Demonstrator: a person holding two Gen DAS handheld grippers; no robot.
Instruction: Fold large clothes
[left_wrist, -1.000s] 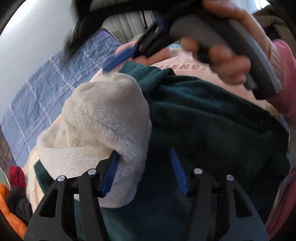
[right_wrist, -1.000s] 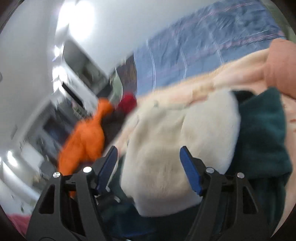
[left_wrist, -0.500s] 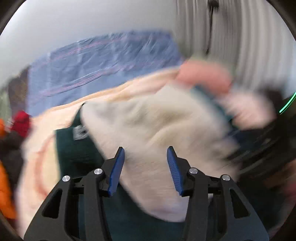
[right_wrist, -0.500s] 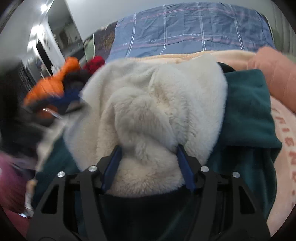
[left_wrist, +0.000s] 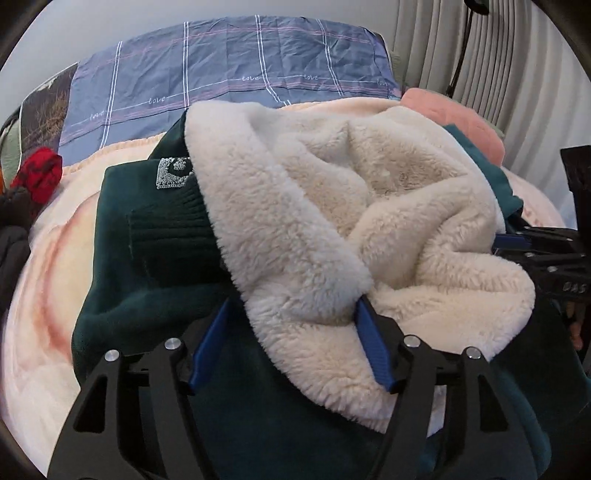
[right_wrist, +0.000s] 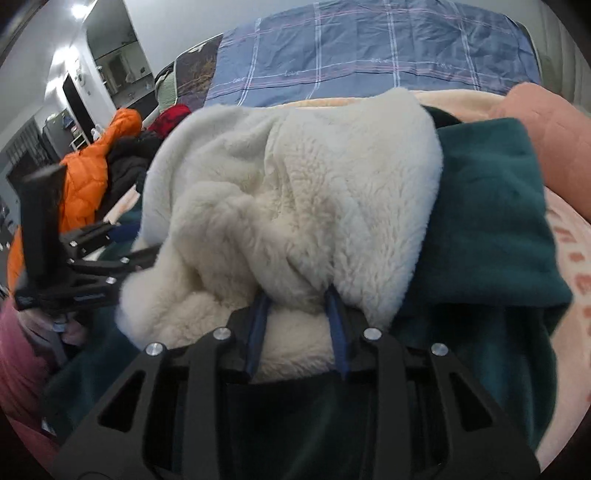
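1. We see the bed under everything; its peach blanket spreads out to both sides of the tongs and runs far ahead of them.
2. A blue checked sheet lies beyond the blanket, at the far end of both views.
3. The dark green garment lies on the blanket directly under and ahead of both tongs; in the right wrist view its green outer cloth shows to the right of the tongs.
4. Its cream fleece lining is turned up and bunched into a heap in the middle, right in front of both tongs.
5. An orange puffer jacket sits far off to the left of the right tongs, with dark clothes beside it.
6. A pink cushion rests ahead and to the right of the left tongs, past the fleece.
7. The left tongs have a thick fold of the fleece between their blue pads; the fingers stand fairly wide, and we cannot tell whether they press it or merely straddle it.
8. The right tongs are drawn close together and pinch a gathered tuft of the fleece between the blue pads.
9. A red item lies far to the left of the left tongs, at the blanket's edge.
10. A small white patch on the green cloth sits ahead and left of the left tongs, just beside the fleece edge.
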